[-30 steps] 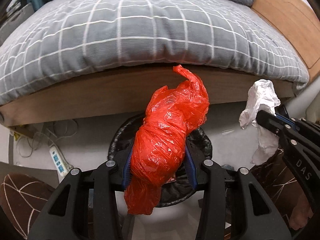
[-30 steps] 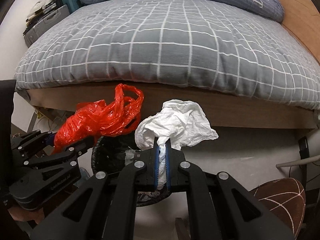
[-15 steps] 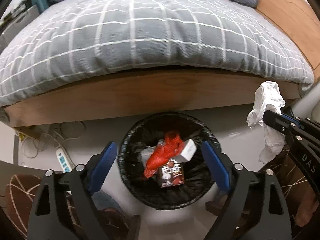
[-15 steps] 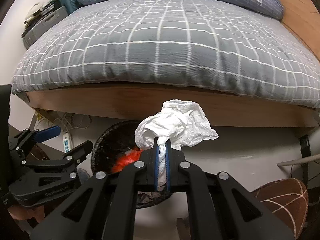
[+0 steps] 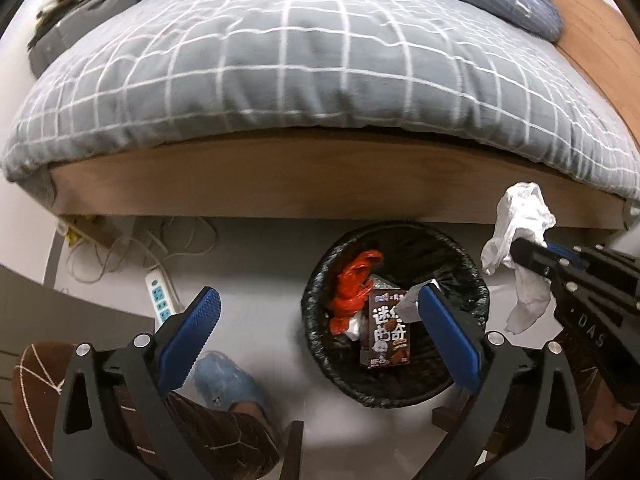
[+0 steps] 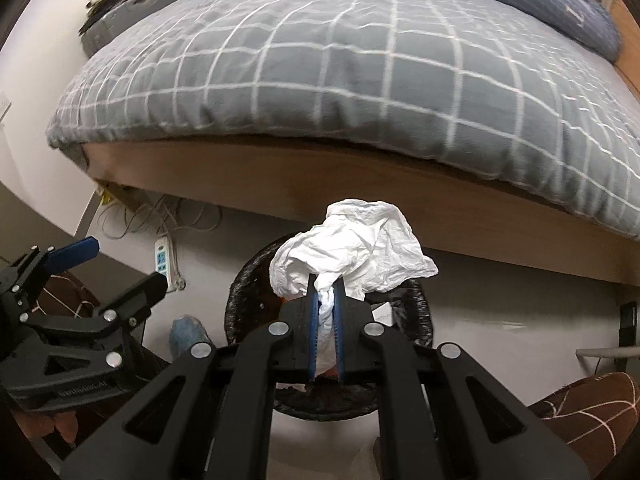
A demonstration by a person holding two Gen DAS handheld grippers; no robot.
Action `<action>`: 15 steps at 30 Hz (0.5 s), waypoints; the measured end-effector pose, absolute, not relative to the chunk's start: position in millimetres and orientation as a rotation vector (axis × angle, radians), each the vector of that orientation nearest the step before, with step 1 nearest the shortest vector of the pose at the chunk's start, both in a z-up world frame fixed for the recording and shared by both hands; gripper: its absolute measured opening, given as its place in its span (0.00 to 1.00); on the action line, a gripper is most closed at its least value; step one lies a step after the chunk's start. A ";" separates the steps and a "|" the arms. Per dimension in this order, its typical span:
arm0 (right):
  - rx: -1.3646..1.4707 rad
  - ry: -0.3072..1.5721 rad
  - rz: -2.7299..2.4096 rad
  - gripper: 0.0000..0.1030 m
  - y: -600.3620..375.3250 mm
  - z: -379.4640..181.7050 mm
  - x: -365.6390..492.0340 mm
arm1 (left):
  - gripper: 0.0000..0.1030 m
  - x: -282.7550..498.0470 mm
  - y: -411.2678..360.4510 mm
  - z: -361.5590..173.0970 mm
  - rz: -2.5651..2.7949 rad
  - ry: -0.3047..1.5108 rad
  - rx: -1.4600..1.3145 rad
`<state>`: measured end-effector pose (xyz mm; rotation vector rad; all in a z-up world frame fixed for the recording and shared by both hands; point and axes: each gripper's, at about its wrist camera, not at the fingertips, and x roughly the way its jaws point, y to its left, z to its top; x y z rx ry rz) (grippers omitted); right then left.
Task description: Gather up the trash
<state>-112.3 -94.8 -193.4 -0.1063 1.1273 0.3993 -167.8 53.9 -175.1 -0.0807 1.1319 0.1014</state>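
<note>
White tissue wad (image 6: 352, 248) sat clamped between the right gripper (image 6: 326, 336) pads, center of the right wrist view, directly above the black-lined trash bin (image 6: 420, 312). In the left wrist view the tissue showed at right edge, beside the bin rim. Red plastic bag (image 5: 354, 288) and a brown carton (image 5: 388, 330) lay inside the bin. Left gripper (image 5: 316, 336) jaws were opening wide, nothing between them. Power strip (image 5: 160, 300) on the floor at left, bed (image 5: 320, 80) across the top.
</note>
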 end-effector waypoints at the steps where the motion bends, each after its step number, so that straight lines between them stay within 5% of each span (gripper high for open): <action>1: -0.111 1.131 0.405 0.10 -91.8 -195.2 -112.7 | 0.94 -169.1 56.8 -175.0 0.107 1.132 -0.085; 15: -0.069 1.088 0.363 0.71 -116.6 -185.2 -113.6 | 0.94 -165.1 53.6 -162.6 0.098 1.099 -0.090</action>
